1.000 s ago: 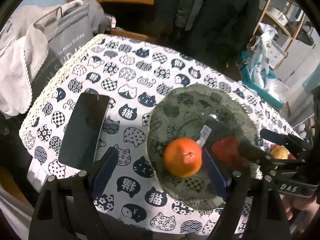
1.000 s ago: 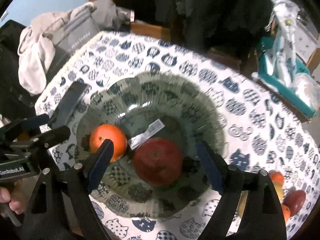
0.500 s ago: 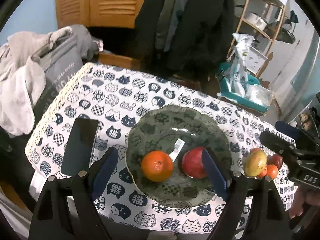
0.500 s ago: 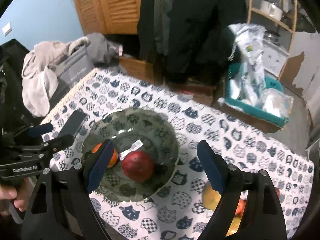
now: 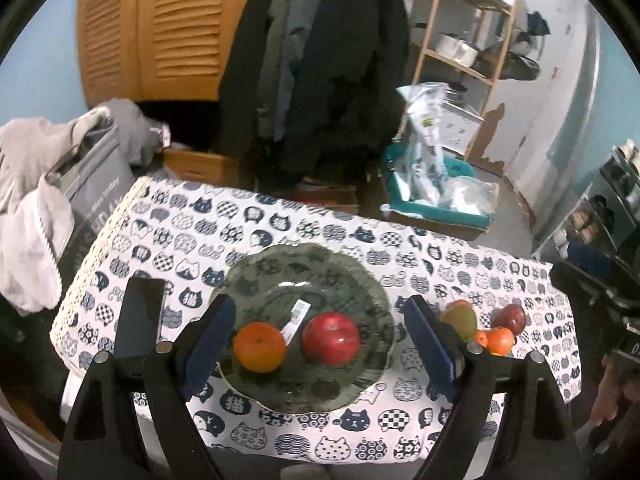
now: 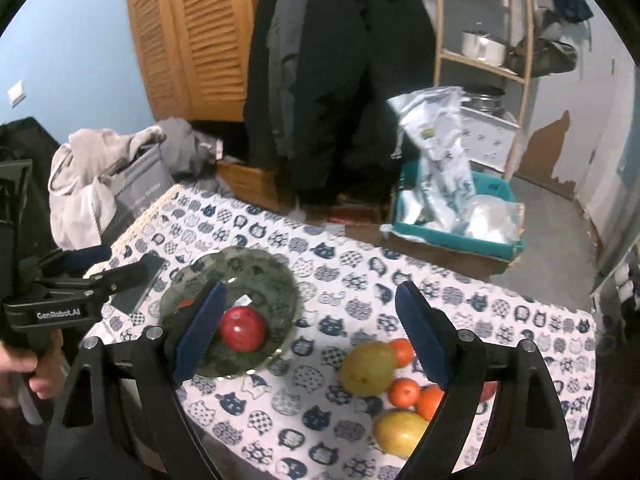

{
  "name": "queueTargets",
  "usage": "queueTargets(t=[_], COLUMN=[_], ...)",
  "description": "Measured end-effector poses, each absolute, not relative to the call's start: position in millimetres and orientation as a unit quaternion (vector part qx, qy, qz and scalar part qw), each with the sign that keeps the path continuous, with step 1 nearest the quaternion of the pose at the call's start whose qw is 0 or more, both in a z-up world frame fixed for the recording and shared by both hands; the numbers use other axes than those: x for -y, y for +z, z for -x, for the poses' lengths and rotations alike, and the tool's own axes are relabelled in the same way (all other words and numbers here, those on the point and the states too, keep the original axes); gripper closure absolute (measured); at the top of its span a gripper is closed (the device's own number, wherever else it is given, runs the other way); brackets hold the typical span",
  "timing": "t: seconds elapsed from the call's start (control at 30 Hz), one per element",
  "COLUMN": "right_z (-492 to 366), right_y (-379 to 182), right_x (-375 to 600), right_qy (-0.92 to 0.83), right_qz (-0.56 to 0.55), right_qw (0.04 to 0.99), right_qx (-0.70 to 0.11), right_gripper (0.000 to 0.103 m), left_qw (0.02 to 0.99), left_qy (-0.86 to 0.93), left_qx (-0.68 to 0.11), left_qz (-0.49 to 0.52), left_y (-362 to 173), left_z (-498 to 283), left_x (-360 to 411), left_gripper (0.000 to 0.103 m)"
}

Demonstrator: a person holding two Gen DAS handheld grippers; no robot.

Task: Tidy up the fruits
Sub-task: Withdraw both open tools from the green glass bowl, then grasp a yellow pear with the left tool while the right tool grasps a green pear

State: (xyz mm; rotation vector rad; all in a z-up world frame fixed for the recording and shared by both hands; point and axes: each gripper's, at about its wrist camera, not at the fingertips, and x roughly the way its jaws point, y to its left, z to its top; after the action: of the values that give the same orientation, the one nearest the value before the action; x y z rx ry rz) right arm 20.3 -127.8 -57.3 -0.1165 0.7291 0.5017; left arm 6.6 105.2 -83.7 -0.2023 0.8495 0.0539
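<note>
Cat-print cloth (image 5: 304,216) covers the table, with a phone (image 5: 140,320) near its left edge. On the plate (image 5: 352,276) sit 1 orange (image 5: 259,346) and 1 apple (image 5: 331,337). My left gripper (image 5: 316,344) and right gripper (image 6: 308,340) hang above, both jaws opening, nothing between them. More fruit (image 6: 384,384) lies loose right of the plate.
</note>
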Motion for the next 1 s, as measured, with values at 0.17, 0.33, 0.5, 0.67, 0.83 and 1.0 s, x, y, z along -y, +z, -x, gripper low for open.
queueTargets(t=[0.17,0.33,0.5,0.67,0.83,1.0], right_z=[-13,-8,-4,0,7,6], right_y=[-54,-50,-53,-60,-64,-75], right_x=[165,200,226,247,261,270], right_qy=[0.213,0.193,0.174,0.161,0.156,0.151], right_qz=[0.052,0.035,0.029,0.017,0.018,0.014], right_qw=[0.913,0.918,0.922,0.921,0.921,0.917], right_qx=[-0.345,-0.344,-0.344,-0.355,-0.357,-0.370], right_gripper=[0.014,0.014,0.014,0.014,0.014,0.014], left_qw=[0.907,0.908,0.908,0.907,0.906,0.904], left_qy=[0.009,-0.008,-0.026,-0.042,-0.054,-0.063], left_qx=[-0.415,-0.415,-0.415,-0.417,-0.419,-0.422], left_qz=[0.075,0.060,0.052,0.040,0.027,0.011], left_y=[-83,-78,-73,-71,-71,-75], left_z=[-7,-7,-7,-9,-13,-19], left_x=[-82,-59,-37,-17,1,19], left_gripper=[0.013,0.013,0.013,0.013,0.013,0.013])
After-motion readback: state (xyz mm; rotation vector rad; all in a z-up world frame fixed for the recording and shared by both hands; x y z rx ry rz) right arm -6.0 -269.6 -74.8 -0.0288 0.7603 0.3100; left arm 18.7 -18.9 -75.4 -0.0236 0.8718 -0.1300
